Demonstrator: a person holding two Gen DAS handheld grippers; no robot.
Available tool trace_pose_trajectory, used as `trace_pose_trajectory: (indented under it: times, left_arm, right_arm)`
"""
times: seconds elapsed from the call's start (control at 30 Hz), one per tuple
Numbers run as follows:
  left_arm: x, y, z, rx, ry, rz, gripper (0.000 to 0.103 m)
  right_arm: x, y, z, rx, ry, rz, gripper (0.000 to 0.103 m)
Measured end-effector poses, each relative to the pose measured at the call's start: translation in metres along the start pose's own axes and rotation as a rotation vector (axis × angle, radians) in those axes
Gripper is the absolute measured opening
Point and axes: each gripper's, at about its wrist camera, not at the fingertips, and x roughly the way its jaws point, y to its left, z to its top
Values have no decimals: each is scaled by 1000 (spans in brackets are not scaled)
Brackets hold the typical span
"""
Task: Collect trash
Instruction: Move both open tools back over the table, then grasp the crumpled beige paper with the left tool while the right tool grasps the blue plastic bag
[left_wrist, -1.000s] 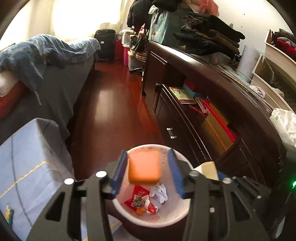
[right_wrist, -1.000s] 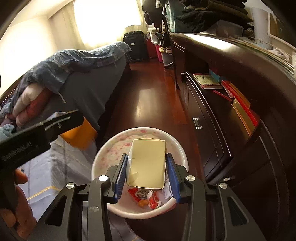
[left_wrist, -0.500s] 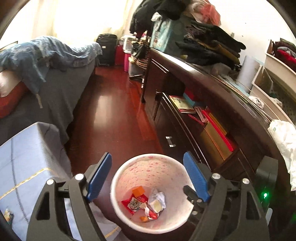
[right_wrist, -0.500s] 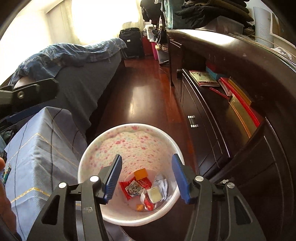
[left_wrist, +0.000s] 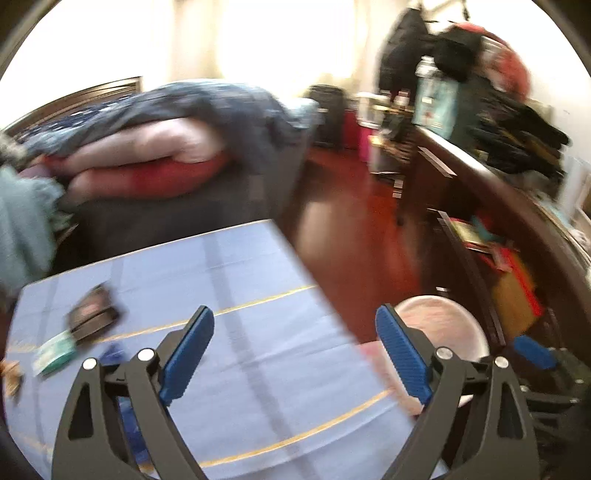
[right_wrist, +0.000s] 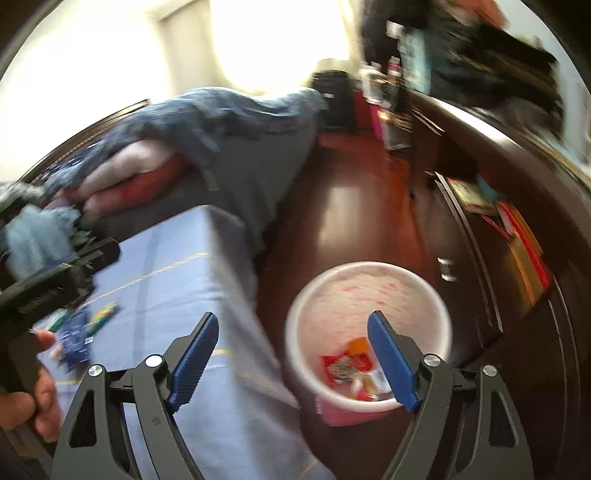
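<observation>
One bin (right_wrist: 369, 291), two tools, several wrappers on the cloth (left_wrist: 258, 295)

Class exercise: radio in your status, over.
Left gripper and right gripper open, empty, jaws just widened. Bin holds wrappers. More litter on blue cloth. Nothing blocking.

Both views are motion-blurred and bent by fisheye curvature toward dark rounded corners. Daylight from the far window (left_wrist: 280, 48) is overexposed; a glare patch is seen on the floor (right_wrist: 340, 218).
</observation>
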Motion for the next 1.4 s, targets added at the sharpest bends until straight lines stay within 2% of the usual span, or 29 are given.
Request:
trace_pose_trajectory:
  times: [0.13, 0.37, 0.57, 0.77, 1.0, 1.13, 1.23, 1.27, 1.4]
  left_arm:
    - [-23, 61, -11, -94, 3, 97, 92]
    - [-53, 176, -38, -207, 10, 344, 95]
    - [-63, 262, -67, -321, 48, 458, 95]
    - [-50, 315, -83, -346, 87, 505, 95]
    - [-24, 345, -89, -299, 116, 524, 95]
    - [-10, 358, -93, -301, 142, 482, 95]
    - [-2, 366, -96, -336, 171, 414, 93]
    - [-3, 368, -96, -346, 167, 404, 92]
    - [-1, 368, -98, -345, 179, 401, 70]
  right_arm:
    - [-11, 48, -2, -87, -3, 76, 88]
    - [-12, 137, -12, -231, 31, 202, 89]
    - [-12, 199, -29, -342, 61, 263, 89]
    - [-5, 249, -48, -440, 82, 281, 89]
    - [10, 271, -57, -460, 111, 263, 89]
    - [23, 275, -58, -444, 135, 252, 89]
    - [38, 279, -59, -423, 163, 253, 89]
    - [41, 280, -59, -416, 167, 254, 89]
    - [62, 285, -61, -397, 206, 245, 81]
